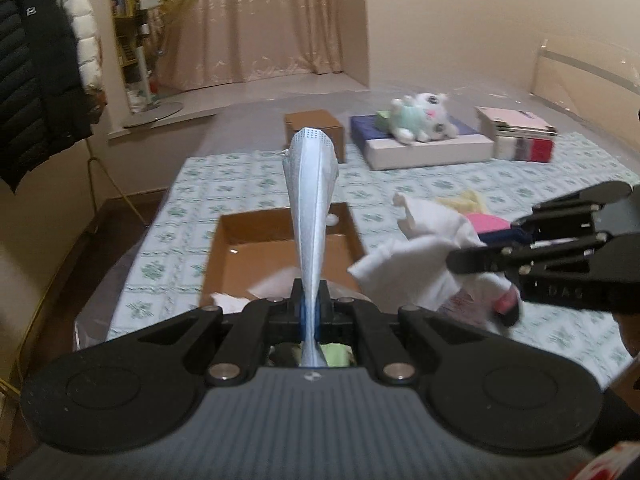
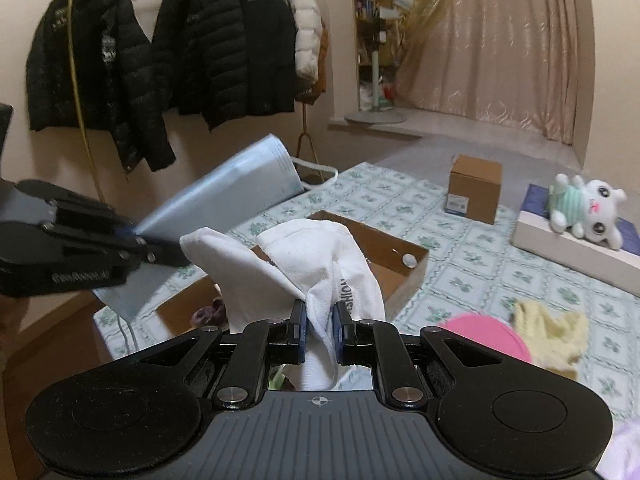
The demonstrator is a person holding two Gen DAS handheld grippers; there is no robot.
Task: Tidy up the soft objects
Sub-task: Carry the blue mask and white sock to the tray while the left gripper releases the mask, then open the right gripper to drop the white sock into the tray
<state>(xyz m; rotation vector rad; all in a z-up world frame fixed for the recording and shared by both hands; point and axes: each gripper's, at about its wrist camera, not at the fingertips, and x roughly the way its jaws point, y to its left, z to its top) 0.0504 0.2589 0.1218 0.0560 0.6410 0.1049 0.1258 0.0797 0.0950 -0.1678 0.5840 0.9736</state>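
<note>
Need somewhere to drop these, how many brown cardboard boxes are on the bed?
2. An open cardboard box lies just beyond both grippers; a closed cardboard box stands farther back beside the plush toy. Others may be hidden.

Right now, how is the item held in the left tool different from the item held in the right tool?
The face mask is pale blue, thin and pleated; the sock is white, thick and crumpled. The left tool pinches the mask flat and upright; the right tool grips the sock bunched. Both are soft and held above the open cardboard box.
</note>
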